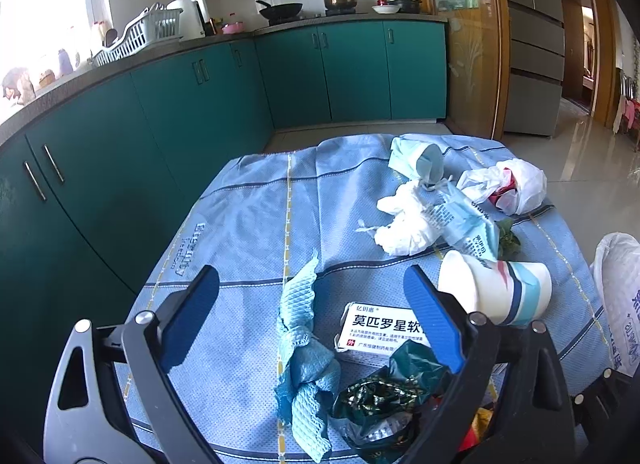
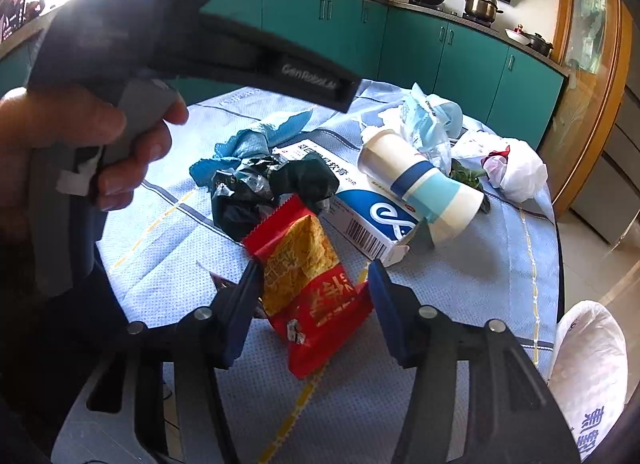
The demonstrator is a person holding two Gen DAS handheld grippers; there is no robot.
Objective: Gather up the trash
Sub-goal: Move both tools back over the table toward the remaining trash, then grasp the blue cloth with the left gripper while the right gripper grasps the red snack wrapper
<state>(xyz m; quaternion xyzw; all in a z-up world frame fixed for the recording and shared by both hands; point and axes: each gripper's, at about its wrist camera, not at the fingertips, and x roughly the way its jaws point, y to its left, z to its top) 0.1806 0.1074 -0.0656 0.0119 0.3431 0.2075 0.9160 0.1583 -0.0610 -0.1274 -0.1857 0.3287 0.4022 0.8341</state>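
Mid-collection, I judge. My right gripper, lower centre of right view, pinches crumpled red-and-yellow snack wrapper between blue pads. My left gripper spread wide, empty, over teal foam fruit net. Next: carry wrapper to white plastic bag, lower right, without dropping.

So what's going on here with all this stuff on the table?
A person is clearing trash off a table covered with a blue cloth, holding a gripper in each hand. The right gripper has its fingers on either side of a red snack wrapper, which looks lifted. The left gripper is open, hovering over a blue foam net and a medicine box. A tipped paper cup, crumpled tissue and a white bag are not yet collected.
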